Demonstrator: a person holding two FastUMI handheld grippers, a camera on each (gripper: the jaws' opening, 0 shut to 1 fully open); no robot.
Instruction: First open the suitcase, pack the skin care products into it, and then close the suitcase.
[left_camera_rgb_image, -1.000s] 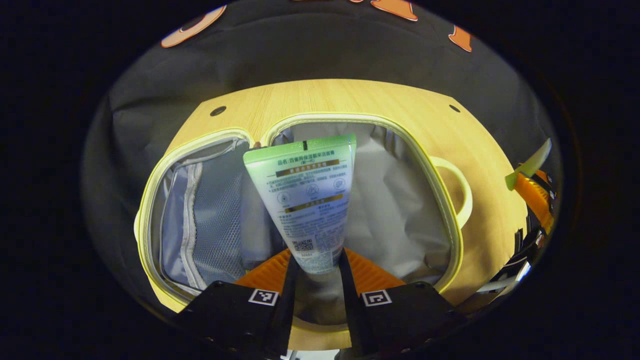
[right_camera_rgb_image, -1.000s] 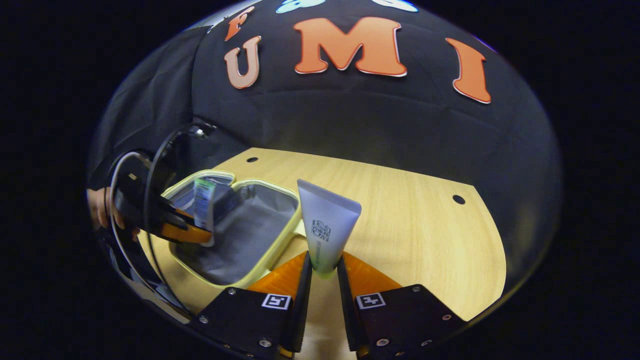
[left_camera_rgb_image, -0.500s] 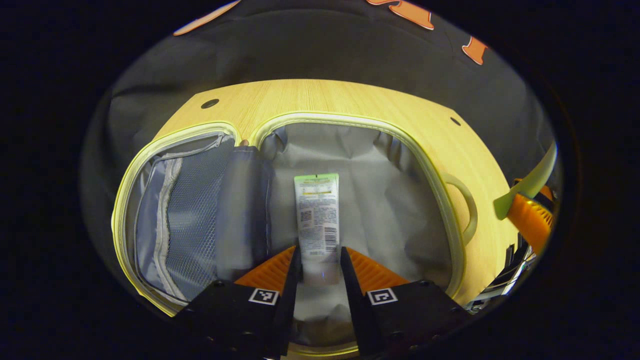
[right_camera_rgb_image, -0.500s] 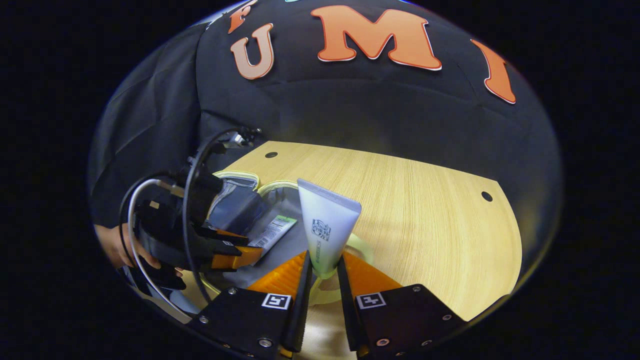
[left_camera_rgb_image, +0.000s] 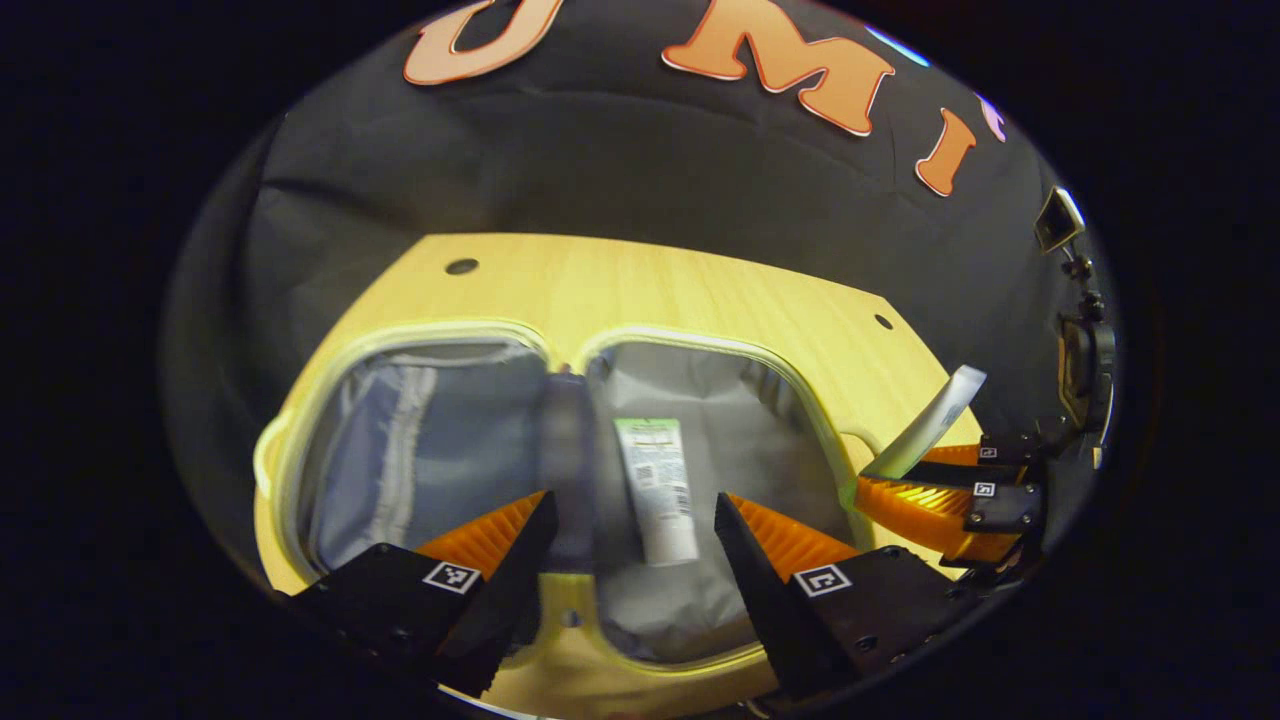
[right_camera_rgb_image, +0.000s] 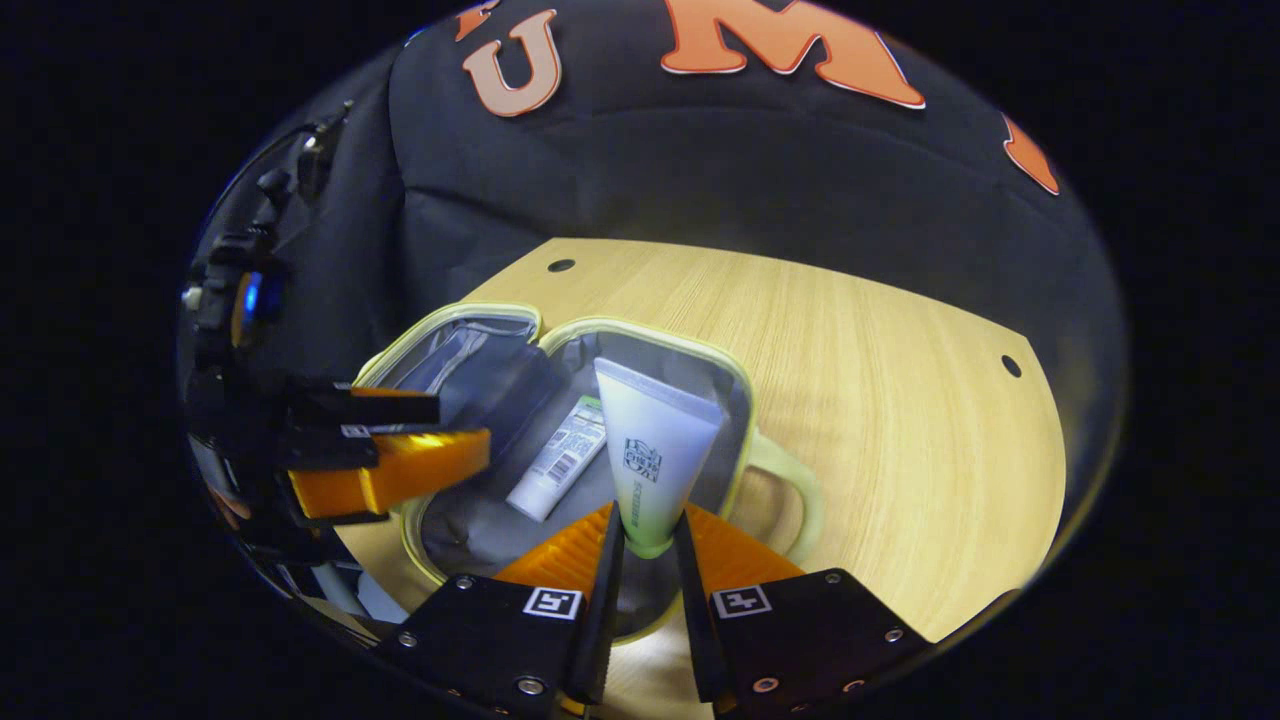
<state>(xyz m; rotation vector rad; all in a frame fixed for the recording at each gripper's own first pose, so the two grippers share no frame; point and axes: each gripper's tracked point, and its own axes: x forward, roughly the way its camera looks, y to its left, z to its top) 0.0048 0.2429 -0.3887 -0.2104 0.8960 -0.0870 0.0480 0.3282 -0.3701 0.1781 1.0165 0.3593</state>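
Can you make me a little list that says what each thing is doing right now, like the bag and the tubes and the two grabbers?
suitcase: open flat on the wooden table, both halves showing grey lining
green-topped tube: lying loose in the right half, nothing gripping it
white tube: upright, held at its lower end over the suitcase
left gripper: fingers spread wide, holding nothing
right gripper: both fingers pressed on the white tube
packing: one tube in, one not yet put down
lid: not closed

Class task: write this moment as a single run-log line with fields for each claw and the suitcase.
left claw: open, empty | right claw: shut on white tube | suitcase: open | green-topped tube: lying inside
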